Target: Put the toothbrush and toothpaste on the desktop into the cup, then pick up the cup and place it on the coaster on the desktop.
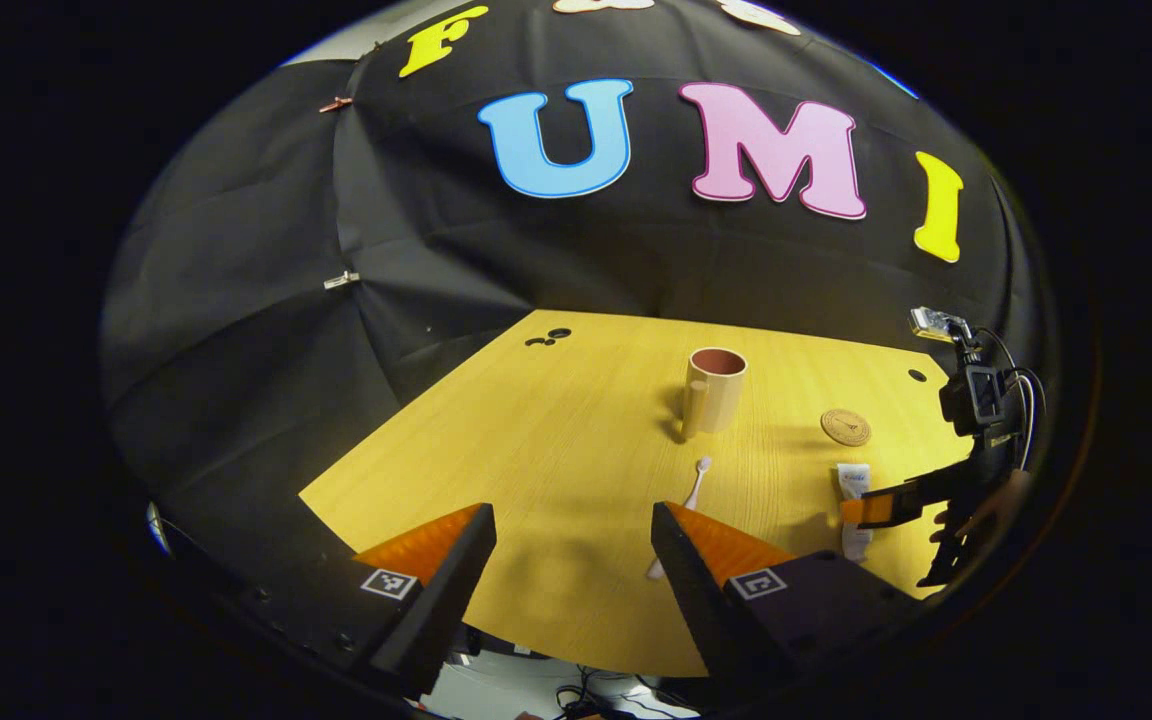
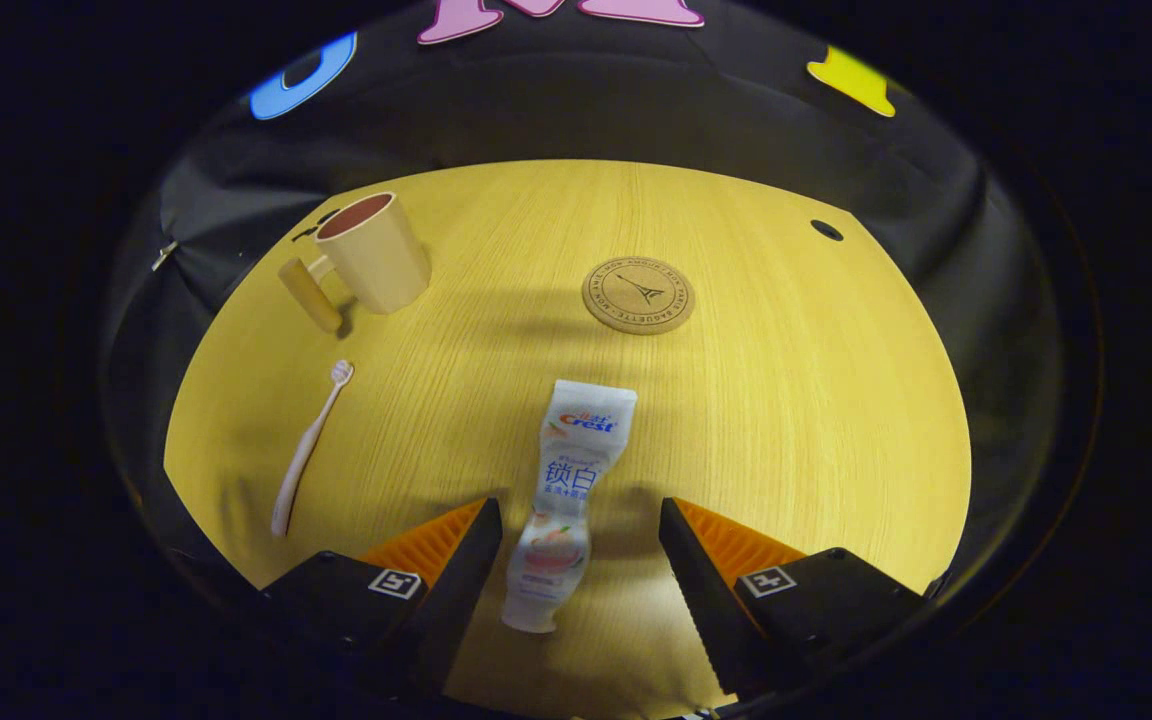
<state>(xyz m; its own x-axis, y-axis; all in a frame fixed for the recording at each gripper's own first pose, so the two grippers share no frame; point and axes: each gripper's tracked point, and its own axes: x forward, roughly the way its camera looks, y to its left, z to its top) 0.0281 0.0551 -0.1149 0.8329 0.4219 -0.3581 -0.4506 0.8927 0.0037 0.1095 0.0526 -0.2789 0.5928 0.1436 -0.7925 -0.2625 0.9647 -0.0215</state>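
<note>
Your right gripper (image 2: 576, 545) has its fingers spread wide with the toothpaste (image 2: 566, 490) lying flat between them, cap end toward you and crimped end pointing away; neither finger touches the tube, so nothing is grasped yet. The tube lies along the fingers' own line, leaving its narrow width across the gap, which is probably why you have come at it from this end. Beyond the tube's far end sits the round coaster (image 2: 638, 295), slightly right of the fingers' line and bare. Off to the left of those fingers lies the toothbrush (image 2: 311, 445), bristle end away from you, and farther out on that side stands the cup (image 2: 376, 252), upright, its handle turned toward the near left. Your left gripper (image 1: 571, 545) is likewise released, fingers apart and holding nothing, over the near edge of the desktop (image 1: 536, 450). The toothbrush's handle end lies just ahead of its right finger, and the cup stands farther off, mouth open and free to receive both things. I judge the task is at its start: both items are on the desktop, and closing the right fingers on the tube looks like the step in hand.
</note>
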